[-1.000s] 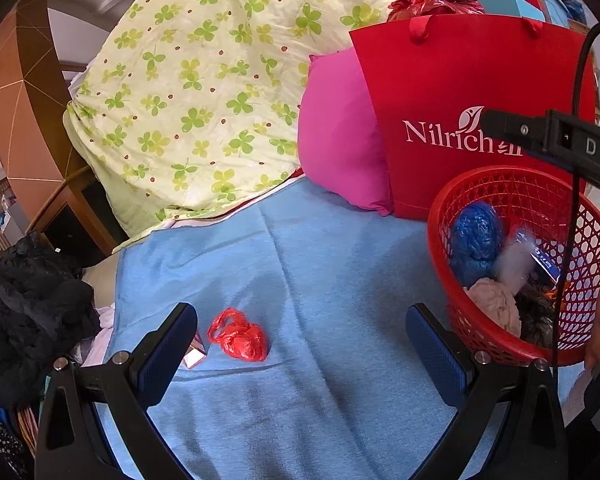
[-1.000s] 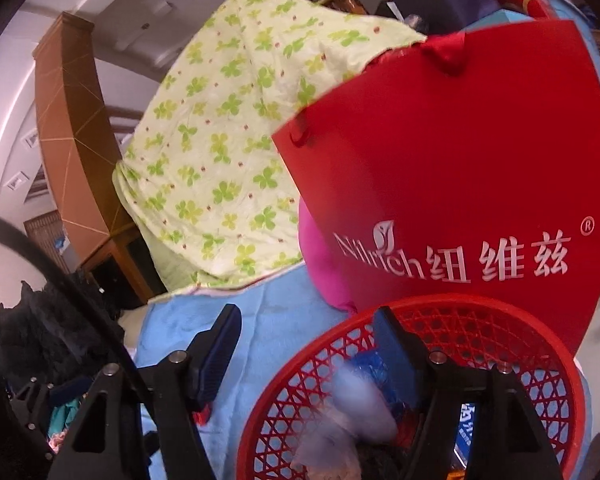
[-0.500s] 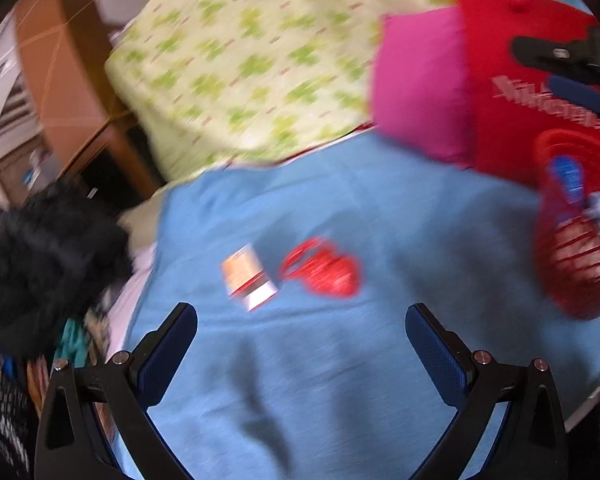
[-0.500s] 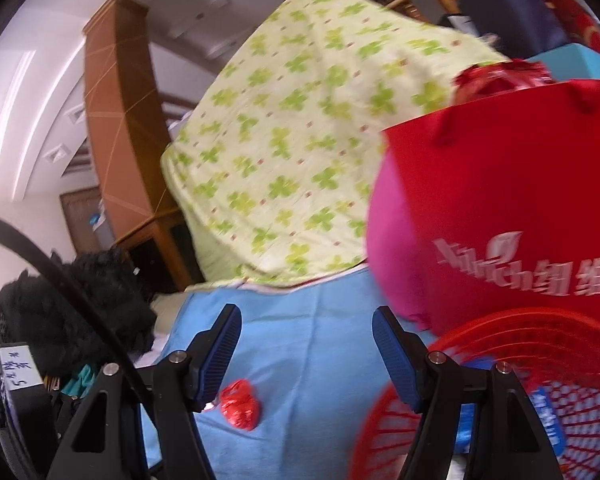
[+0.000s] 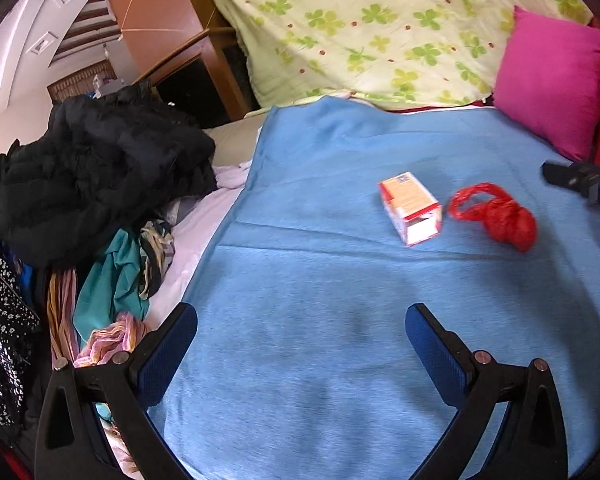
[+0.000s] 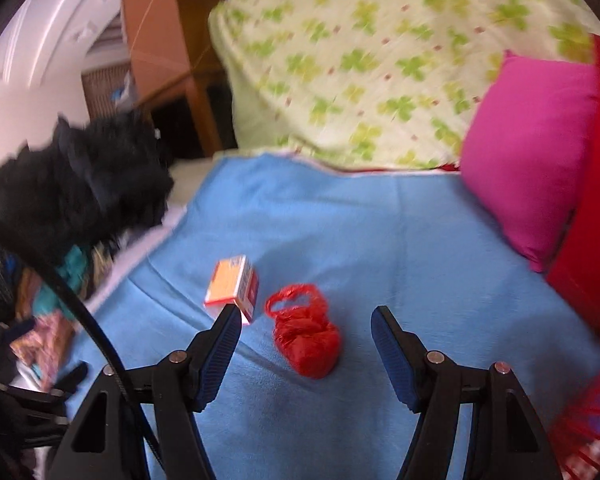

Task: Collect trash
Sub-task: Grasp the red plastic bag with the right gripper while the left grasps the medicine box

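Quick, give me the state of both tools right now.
Left tool: open, empty, over the blanket.
Right tool: open, holding nothing; the red bag lies between its fingers, untouched.

Box left of bag, on blanket
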